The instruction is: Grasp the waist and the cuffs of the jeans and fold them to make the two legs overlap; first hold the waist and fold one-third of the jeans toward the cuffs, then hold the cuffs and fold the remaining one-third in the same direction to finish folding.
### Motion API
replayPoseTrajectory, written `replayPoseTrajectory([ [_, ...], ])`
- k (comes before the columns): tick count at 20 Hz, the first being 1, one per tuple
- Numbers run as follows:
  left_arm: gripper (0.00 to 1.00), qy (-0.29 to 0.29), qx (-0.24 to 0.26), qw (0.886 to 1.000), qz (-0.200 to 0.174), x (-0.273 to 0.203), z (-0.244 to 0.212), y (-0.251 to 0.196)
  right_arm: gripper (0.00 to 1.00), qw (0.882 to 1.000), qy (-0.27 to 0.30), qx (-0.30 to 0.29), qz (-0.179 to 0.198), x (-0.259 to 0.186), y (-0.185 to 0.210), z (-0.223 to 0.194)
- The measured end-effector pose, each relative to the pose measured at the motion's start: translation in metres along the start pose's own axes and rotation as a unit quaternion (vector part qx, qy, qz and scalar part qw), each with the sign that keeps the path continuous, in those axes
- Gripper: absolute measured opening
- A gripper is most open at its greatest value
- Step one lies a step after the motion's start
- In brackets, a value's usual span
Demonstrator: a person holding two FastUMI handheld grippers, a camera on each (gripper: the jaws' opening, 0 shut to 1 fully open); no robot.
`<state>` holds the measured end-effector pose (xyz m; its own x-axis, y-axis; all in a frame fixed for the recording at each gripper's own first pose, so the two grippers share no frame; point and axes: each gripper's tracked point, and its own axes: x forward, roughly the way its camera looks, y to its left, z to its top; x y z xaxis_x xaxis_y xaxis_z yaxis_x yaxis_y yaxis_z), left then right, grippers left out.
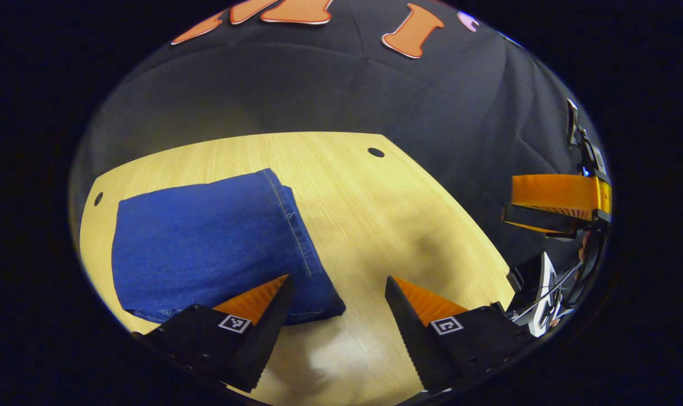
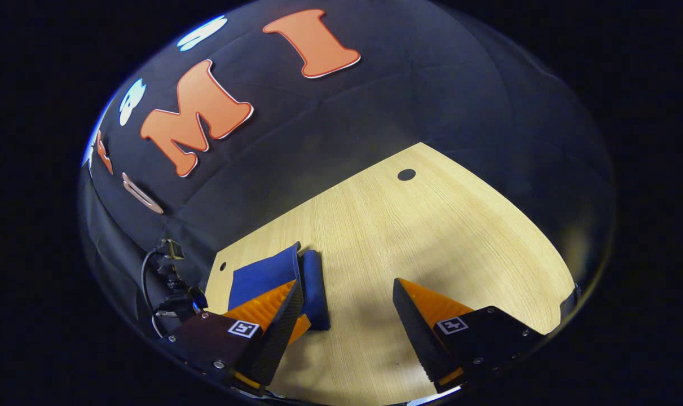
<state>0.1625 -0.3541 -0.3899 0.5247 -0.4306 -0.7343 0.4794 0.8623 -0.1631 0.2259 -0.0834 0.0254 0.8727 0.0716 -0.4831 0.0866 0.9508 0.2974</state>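
The left gripper [image 1: 338,307] sits nearest in the left gripper view, its two wedge-shaped fingers spread wide with ribbed inner faces and saw-toothed edges, grasping nothing; each finger base carries a small square printed marker. Beyond them spreads the table [image 1: 386,225], a pale wood-grain board, smooth and matte, with small round dark holes near its far corners. On its left part lie the jeans [image 1: 206,248], folded into a compact, thick rectangle of blue denim with a fine woven texture; a stitched hem with double seam lines runs down the side facing the fingers, and the near corner lies just ahead of the left finger, apart from it. At the right edge of that view, the right gripper [image 1: 555,206] shows from the side as a flat ribbed slab with a dark edge. In the right gripper view, the right gripper [image 2: 347,304] is likewise released, fingers parted over bare wood, and the jeans [image 2: 262,276] appear as a small stacked bundle with a rounded folded edge, lying behind its left finger.
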Motion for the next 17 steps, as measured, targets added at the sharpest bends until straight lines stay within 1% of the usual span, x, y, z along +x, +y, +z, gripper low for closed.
replayPoseTrajectory([
  [2,0.99,-0.039,0.009,0.999,0.011,-0.021,0.017,0.005,0.98,1.000,0.002,-0.008,-0.004,-0.002,0.000,-0.004],
  [4,0.98,-0.074,0.002,0.997,0.022,-0.057,0.038,0.016,0.98,1.000,0.005,-0.014,-0.007,-0.002,0.004,-0.007],
  [7,0.98,-0.136,-0.015,0.989,0.058,-0.114,0.074,0.048,0.98,0.999,0.009,-0.030,0.001,-0.003,0.019,-0.010],
  [9,0.98,-0.182,-0.027,0.979,0.090,-0.161,0.092,0.071,0.98,0.999,0.002,-0.054,-0.003,-0.007,0.029,-0.007],
  [11,0.98,-0.220,-0.033,0.968,0.113,-0.203,0.105,0.095,0.98,0.997,-0.016,-0.075,-0.002,-0.015,0.041,0.002],
  [12,0.98,-0.232,-0.030,0.964,0.124,-0.223,0.106,0.107,0.98,0.996,-0.029,-0.086,-0.003,-0.019,0.048,0.008],
  [13,0.97,-0.242,-0.024,0.959,0.144,-0.238,0.103,0.122,0.98,0.994,-0.043,-0.099,-0.005,-0.024,0.058,0.014],
  [15,0.98,-0.269,-0.012,0.944,0.191,-0.279,0.101,0.151,0.98,0.989,-0.075,-0.128,-0.007,-0.036,0.079,0.026],
  [17,0.97,-0.301,0.004,0.923,0.238,-0.332,0.101,0.177,0.98,0.981,-0.119,-0.154,-0.005,-0.052,0.097,0.038],
])
